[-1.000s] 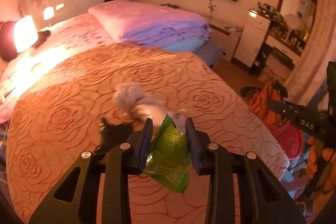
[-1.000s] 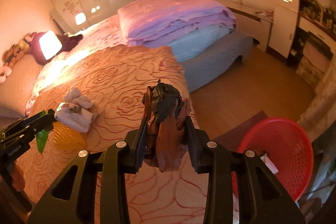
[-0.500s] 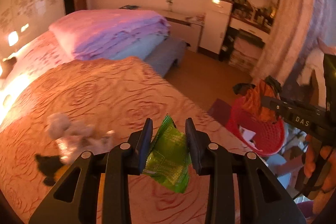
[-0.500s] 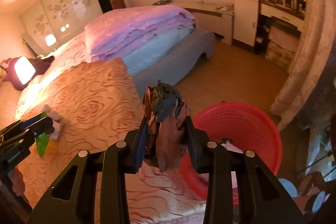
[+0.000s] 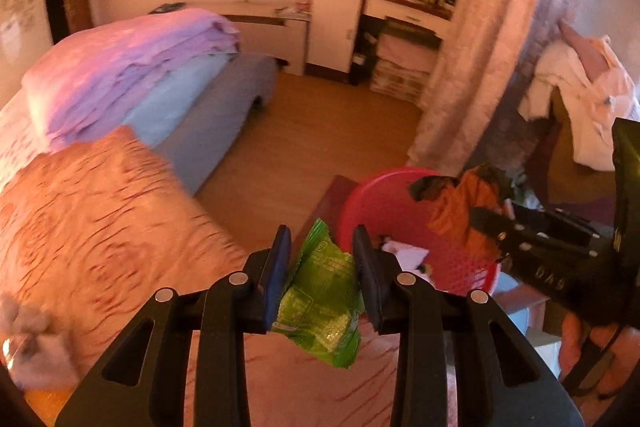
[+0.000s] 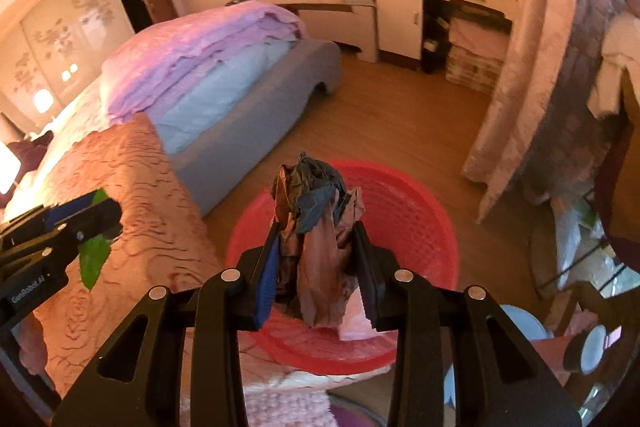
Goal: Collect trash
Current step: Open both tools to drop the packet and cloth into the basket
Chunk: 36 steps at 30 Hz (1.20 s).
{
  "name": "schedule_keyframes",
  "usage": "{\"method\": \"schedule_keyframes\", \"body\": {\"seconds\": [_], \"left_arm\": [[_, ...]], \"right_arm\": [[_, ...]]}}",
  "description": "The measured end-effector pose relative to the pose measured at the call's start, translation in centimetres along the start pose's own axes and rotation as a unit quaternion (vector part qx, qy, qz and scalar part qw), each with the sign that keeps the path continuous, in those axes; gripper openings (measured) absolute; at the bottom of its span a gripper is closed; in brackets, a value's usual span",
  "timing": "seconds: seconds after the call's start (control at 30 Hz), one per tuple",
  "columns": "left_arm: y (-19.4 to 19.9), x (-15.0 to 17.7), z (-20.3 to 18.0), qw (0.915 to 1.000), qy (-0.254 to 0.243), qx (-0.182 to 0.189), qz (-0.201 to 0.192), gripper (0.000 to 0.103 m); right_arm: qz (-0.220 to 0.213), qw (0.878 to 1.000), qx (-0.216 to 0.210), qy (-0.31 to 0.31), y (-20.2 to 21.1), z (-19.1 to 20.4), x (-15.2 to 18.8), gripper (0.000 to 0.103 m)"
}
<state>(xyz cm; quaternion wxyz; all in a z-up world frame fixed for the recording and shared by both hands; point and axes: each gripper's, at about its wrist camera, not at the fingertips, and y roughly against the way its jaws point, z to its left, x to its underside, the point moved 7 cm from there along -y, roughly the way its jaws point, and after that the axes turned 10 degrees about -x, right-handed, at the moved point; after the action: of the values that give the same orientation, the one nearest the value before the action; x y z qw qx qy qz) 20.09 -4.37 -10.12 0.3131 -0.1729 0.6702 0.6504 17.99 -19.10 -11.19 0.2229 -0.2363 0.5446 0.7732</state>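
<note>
My left gripper is shut on a crumpled green snack wrapper, held over the edge of the bed. My right gripper is shut on a crumpled brown and dark wrapper, held above the red mesh trash basket. In the left wrist view the basket stands on the floor to the right, with paper scraps inside, and the right gripper hovers over it with the brown wrapper. In the right wrist view the left gripper shows at the left with the green wrapper.
The bed with its orange rose-pattern cover fills the left. Folded purple and blue quilts lie at its far end. Wooden floor, a curtain and a dresser are beyond. A fluffy white thing lies on the bed.
Both grippers have swung right, away from the bed's middle toward the red basket. The right gripper with the brown wrapper now sits over the basket. Both grips are unchanged.
</note>
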Motion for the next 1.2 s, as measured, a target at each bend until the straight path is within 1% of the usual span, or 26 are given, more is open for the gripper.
{"method": "schedule_keyframes", "body": {"seconds": [0.07, 0.1, 0.2, 0.43, 0.5, 0.6, 0.63, 0.67, 0.73, 0.93, 1.1, 1.2], "left_arm": [[-1.0, -0.5, -1.6, 0.9998, -0.009, 0.014, 0.009, 0.031], [-1.6, -0.7, -2.4, 0.9995, -0.012, 0.027, 0.013, 0.031], [-2.8, -1.1, -3.9, 0.9987, -0.017, 0.044, 0.02, 0.031], [-5.3, -1.1, -6.3, 0.9969, -0.022, 0.059, 0.047, 0.032], [-5.5, -1.1, -6.4, 0.9964, -0.021, 0.066, 0.05, 0.036], [-5.6, -1.1, -6.8, 0.996, -0.021, 0.071, 0.05, 0.046], [-5.6, -1.1, -6.8, 0.9961, -0.02, 0.07, 0.049, 0.054], [-5.6, -1.2, -6.8, 0.9962, -0.019, 0.07, 0.048, 0.06], [-5.5, -1.2, -6.7, 0.9964, -0.015, 0.069, 0.048, 0.065], [-4.8, -1.5, -5.7, 0.9974, -0.004, 0.057, 0.043, 0.069], [-3.3, -1.8, -3.2, 0.9986, 0.018, 0.039, 0.03, 0.07], [-2.0, -1.8, -1.3, 0.9991, 0.031, 0.022, 0.02, 0.072]], "right_arm": [[0.003, 1.0, 0.003, -0.007, -0.2, -0.7, 0.2, 0.034], [0.006, 1.0, 0.004, -0.013, -0.4, -1.1, 0.3, 0.034], [0.016, 1.0, 0.007, -0.026, -1.1, -2.3, 0.7, 0.035], [0.032, 0.999, 0.006, -0.044, -2.2, -3.6, 1.3, 0.035], [0.035, 0.998, 0.005, -0.047, -2.5, -4.0, 1.4, 0.037], [0.036, 0.998, 0.004, -0.055, -2.5, -4.4, 1.5, 0.043], [0.037, 0.998, 0.005, -0.058, -2.5, -4.7, 1.7, 0.045], [0.037, 0.997, 0.006, -0.062, -2.5, -4.8, 1.7, 0.049], [0.037, 0.997, 0.007, -0.066, -2.4, -5.0, 1.9, 0.051], [0.028, 0.997, 0.012, -0.064, -2.1, -4.6, 1.7, 0.055], [0.012, 0.999, 0.016, -0.045, -1.4, -3.9, 1.2, 0.057], [0.008, 0.999, 0.01, -0.032, -1.3, -2.9, 1.0, 0.058]]}}
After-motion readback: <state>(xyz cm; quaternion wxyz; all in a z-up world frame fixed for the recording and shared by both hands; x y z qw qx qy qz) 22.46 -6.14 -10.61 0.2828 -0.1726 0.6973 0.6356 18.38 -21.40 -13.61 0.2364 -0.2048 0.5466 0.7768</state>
